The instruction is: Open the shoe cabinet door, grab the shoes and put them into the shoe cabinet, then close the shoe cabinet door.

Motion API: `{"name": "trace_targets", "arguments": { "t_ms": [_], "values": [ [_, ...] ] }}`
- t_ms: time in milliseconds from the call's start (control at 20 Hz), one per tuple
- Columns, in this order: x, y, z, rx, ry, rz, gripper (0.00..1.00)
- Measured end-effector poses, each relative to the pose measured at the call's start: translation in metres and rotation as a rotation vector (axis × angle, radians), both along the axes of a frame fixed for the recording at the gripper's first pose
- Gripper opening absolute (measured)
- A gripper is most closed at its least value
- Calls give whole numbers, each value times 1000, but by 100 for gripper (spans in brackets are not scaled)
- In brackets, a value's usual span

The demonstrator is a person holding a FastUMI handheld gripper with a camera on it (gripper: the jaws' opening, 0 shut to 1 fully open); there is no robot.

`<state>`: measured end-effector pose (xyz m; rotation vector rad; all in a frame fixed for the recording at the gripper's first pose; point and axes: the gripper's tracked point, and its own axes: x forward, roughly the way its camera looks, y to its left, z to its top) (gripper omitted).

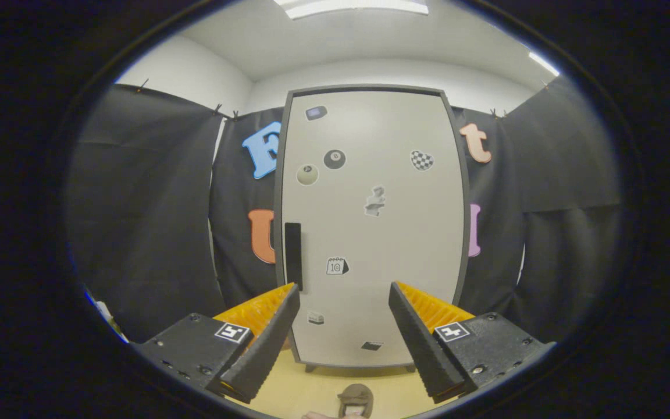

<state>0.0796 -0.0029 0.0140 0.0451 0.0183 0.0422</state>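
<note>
Tool (344, 291): fingers spread, grasping nothing. Shoe cabinet door (373, 227): closed, straight ahead; upright black handle (293, 256) at its left edge, above left finger. Shoe (356, 399): on floor below.

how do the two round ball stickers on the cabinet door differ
The black ball sticker is dark with a pale spot at its middle; the pale ball sticker is cream with a small dark spot. The black one sits higher and nearer the door's middle; the pale one sits lower, nearer the handle edge. Both are round, similar in size, and stuck flat on the shut door. The claw hangs open, short of the door.
</note>
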Motion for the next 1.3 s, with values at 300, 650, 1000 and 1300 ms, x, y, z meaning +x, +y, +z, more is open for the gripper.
{"name": "trace_targets", "arguments": {
  "t_ms": [300, 650, 1000, 1300],
  "values": [
    [61, 25, -8, 6, 54, 26, 100],
    [136, 68, -8, 5, 44, 86, 100],
    [186, 95, -20, 0, 77, 93, 100],
    [191, 88, -17, -19, 49, 14, 79]
  ]
}}
